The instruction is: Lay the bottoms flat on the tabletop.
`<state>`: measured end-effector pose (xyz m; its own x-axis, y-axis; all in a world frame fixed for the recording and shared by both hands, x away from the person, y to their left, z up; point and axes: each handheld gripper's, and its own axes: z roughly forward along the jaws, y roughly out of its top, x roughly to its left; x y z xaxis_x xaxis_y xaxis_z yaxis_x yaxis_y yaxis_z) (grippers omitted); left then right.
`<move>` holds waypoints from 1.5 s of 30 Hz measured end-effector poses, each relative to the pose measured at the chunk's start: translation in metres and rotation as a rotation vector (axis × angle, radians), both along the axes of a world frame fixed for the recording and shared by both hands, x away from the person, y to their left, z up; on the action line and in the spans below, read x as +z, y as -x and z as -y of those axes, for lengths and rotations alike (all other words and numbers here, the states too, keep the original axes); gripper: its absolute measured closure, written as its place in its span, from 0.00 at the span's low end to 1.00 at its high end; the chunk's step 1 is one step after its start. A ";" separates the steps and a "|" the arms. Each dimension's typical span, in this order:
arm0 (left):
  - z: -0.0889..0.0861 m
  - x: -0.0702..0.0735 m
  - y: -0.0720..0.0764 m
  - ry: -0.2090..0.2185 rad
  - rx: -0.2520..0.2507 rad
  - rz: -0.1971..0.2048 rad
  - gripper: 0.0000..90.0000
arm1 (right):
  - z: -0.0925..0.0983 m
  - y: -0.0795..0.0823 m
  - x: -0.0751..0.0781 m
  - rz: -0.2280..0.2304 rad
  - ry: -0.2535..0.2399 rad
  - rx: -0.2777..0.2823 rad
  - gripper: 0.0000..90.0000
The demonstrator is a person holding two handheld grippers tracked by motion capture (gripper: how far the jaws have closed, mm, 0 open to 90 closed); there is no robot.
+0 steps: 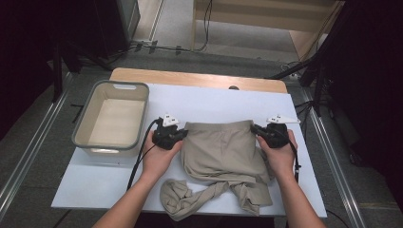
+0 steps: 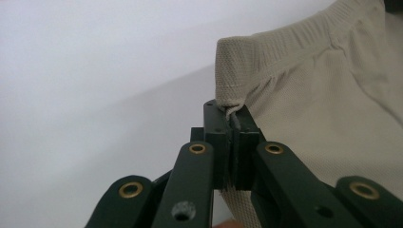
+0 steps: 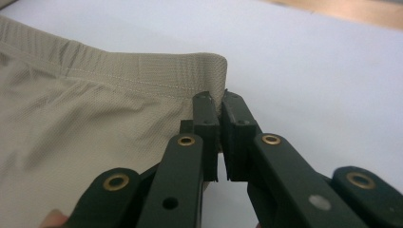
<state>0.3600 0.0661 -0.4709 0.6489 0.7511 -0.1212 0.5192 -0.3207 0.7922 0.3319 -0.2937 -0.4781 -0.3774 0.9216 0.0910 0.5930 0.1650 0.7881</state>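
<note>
high view: trouser [image 1: 223,152] legs bunched, indistinct

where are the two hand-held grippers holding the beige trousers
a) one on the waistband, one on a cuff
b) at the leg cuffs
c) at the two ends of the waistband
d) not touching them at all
c: the left hand-held gripper and the right hand-held gripper are each shut on a corner of the beige trousers at the ribbed waistband, legs trailing toward the person.

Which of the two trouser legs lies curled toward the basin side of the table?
The left trouser leg: it bends toward the basin, while the right trouser leg lies short and straight.
</note>
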 end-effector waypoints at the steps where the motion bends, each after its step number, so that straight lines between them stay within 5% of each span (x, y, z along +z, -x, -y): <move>1: 0.001 0.002 -0.006 0.021 -0.006 0.006 0.98 | 0.001 -0.006 0.002 0.009 0.002 -0.006 0.93; 15: 0.019 0.016 -0.109 0.042 0.137 0.017 0.98 | 0.010 -0.103 0.018 0.070 -0.032 -0.057 0.94; 19: 0.018 0.014 -0.132 0.074 0.132 0.009 0.98 | 0.007 -0.124 0.021 0.089 -0.005 -0.065 0.94; 21: 0.019 0.011 -0.142 0.055 0.141 0.022 0.85 | 0.008 -0.135 0.022 0.073 -0.028 -0.086 0.89; 23: 0.017 0.009 -0.147 0.080 0.150 -0.011 0.58 | 0.010 -0.143 0.023 0.055 -0.042 -0.114 0.58; 25: 0.017 0.010 -0.146 0.100 0.150 -0.035 0.44 | 0.012 -0.146 0.022 0.013 -0.065 -0.109 0.38; 27: 0.018 0.012 -0.139 0.120 0.116 -0.040 0.28 | 0.012 -0.142 0.021 -0.004 -0.075 -0.088 0.30; 33: 0.023 0.015 -0.108 0.171 0.008 -0.038 0.08 | 0.012 -0.109 0.016 0.000 -0.114 -0.065 0.18; 38: 0.025 0.013 -0.076 0.178 -0.120 -0.027 0.01 | 0.010 -0.075 0.016 0.023 -0.129 -0.015 0.09; 45: 0.020 0.010 -0.038 0.200 -0.187 -0.018 0.00 | 0.005 -0.031 0.014 0.043 -0.146 0.032 0.00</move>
<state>0.3979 0.0464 -0.4611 0.7707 0.5779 -0.2684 0.4804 -0.2504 0.8405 0.3630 -0.2991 -0.4638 -0.4131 0.8869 0.2066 0.5548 0.0652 0.8294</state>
